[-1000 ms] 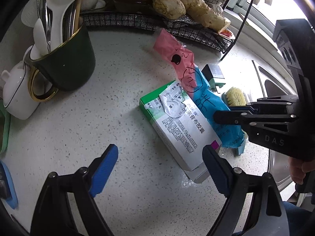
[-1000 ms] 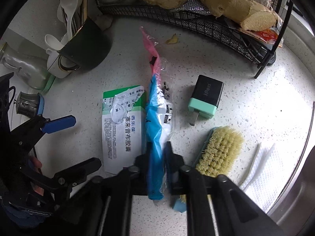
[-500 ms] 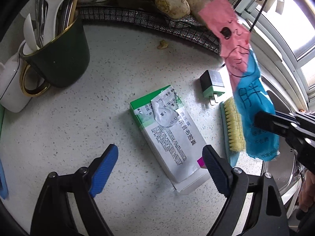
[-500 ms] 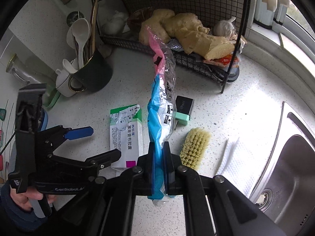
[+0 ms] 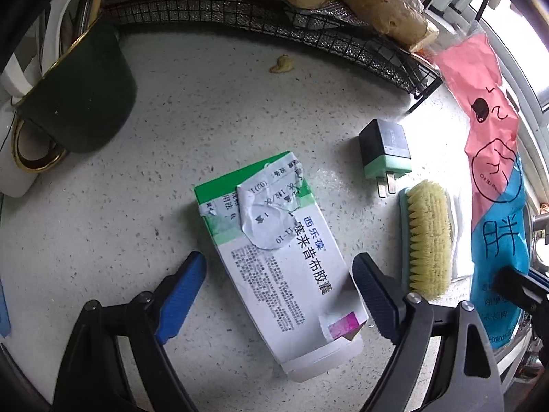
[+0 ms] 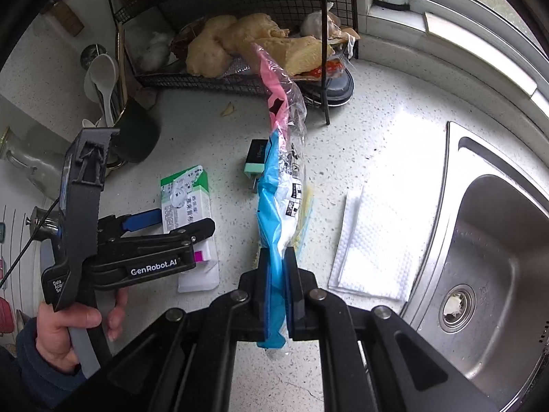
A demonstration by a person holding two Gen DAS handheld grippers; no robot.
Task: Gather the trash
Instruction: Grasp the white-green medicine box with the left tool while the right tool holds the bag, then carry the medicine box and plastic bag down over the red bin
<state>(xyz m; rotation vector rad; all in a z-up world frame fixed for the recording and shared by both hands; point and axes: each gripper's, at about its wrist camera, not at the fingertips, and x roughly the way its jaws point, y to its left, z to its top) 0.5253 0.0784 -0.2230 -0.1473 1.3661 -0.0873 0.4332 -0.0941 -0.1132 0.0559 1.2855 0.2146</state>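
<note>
The right gripper (image 6: 278,288) points steeply downward, its jaws clamped tight on a thin wrapper (image 6: 274,206) that hangs between the pads. The left gripper (image 5: 278,295) also points steeply down, jaws spread wide and holding nothing. A hand (image 6: 68,329) in a dark sleeve grips its handle.

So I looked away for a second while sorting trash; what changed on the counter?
The right hand-held gripper, shut on the pink-and-blue wrapper, lifted it off the counter beside the medicine box. The left hand-held gripper, open, closed in over the box. Box, charger and brush stayed put.
</note>
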